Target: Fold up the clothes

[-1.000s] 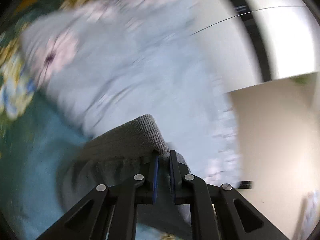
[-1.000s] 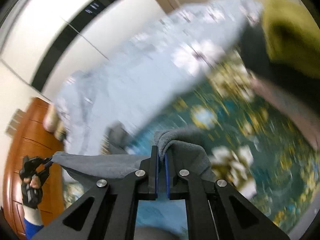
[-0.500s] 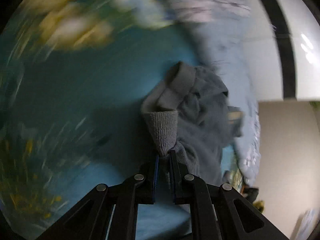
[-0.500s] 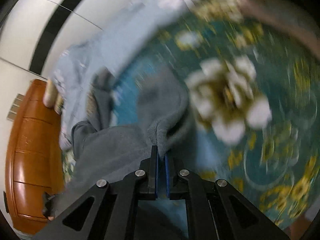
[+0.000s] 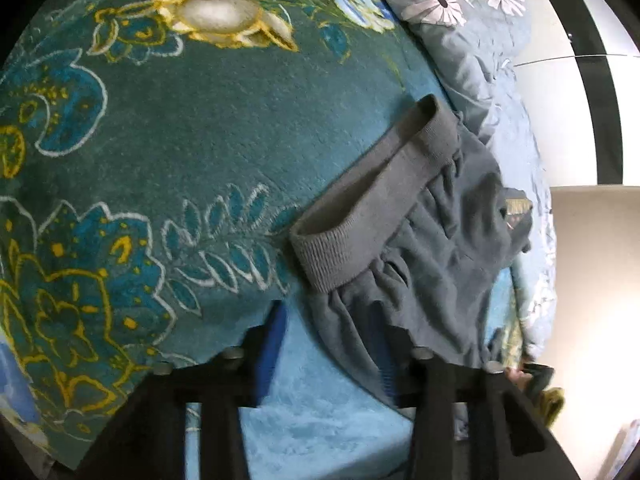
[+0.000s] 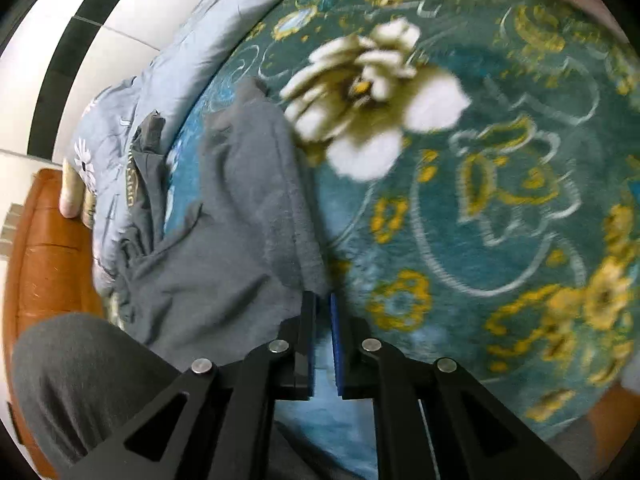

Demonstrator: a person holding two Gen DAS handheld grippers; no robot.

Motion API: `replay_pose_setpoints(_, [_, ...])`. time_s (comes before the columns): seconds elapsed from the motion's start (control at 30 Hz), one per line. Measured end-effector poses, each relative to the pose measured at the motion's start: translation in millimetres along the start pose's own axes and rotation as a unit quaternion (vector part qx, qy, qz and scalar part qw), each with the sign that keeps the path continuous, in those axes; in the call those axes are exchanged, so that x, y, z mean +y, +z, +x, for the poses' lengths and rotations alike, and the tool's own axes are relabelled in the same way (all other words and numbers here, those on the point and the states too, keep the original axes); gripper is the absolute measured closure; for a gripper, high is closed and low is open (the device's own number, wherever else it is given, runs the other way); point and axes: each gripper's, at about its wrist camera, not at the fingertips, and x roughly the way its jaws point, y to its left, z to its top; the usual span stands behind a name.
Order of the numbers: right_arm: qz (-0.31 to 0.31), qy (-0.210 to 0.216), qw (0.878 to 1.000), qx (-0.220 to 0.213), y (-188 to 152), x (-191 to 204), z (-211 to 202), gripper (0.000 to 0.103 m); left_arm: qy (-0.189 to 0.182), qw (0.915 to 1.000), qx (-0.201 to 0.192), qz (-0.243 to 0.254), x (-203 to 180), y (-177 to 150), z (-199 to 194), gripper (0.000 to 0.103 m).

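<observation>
A grey garment (image 5: 420, 240) with a ribbed waistband (image 5: 372, 196) lies bunched on a teal floral blanket (image 5: 180, 140). My left gripper (image 5: 328, 320) stands open, its blue-padded fingers (image 5: 276, 336) on either side of the garment's near edge, no longer clamping it. In the right wrist view the same grey garment (image 6: 240, 208) lies stretched on the blanket (image 6: 480, 200). My right gripper (image 6: 323, 300) is at its near right corner, jaws a narrow slit apart; no cloth shows between them.
A pale blue flowered quilt (image 5: 472, 40) lies along the far side of the blanket, against a white wall with a black stripe (image 6: 60, 80). A brown wooden headboard (image 6: 44, 248) is at the left. A grey-clothed leg (image 6: 80, 380) fills the lower left.
Both grippers lowered the grey garment onto the blanket. The left gripper has opened and let go of the waistband. The right gripper's jaws have parted slightly at the cloth's corner.
</observation>
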Motion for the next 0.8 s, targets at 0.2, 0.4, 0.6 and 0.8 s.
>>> replay_pose_setpoints(0.2, [-0.064, -0.014, 0.997, -0.038, 37, 38, -11, 0.062, 0.014, 0.9998, -0.005, -0.015, -11, 16, 27, 0.05])
replay_pose_setpoints(0.4, [-0.137, -0.049, 0.989, -0.027, 81, 100, 32, 0.051, 0.033, 0.9993, -0.007, -0.015, -14, 20, 34, 0.054])
replay_pose_setpoints(0.6, [-0.023, -0.085, 0.996, -0.024, 116, 54, 49, 0.051, 0.042, 0.9989, -0.009, -0.021, -13, 23, 34, 0.067])
replay_pose_setpoints(0.8, [-0.007, -0.044, 0.999, 0.01, 116, 54, 68, 0.08, 0.052, 0.9983, -0.015, -0.024, -14, 25, 34, 0.077])
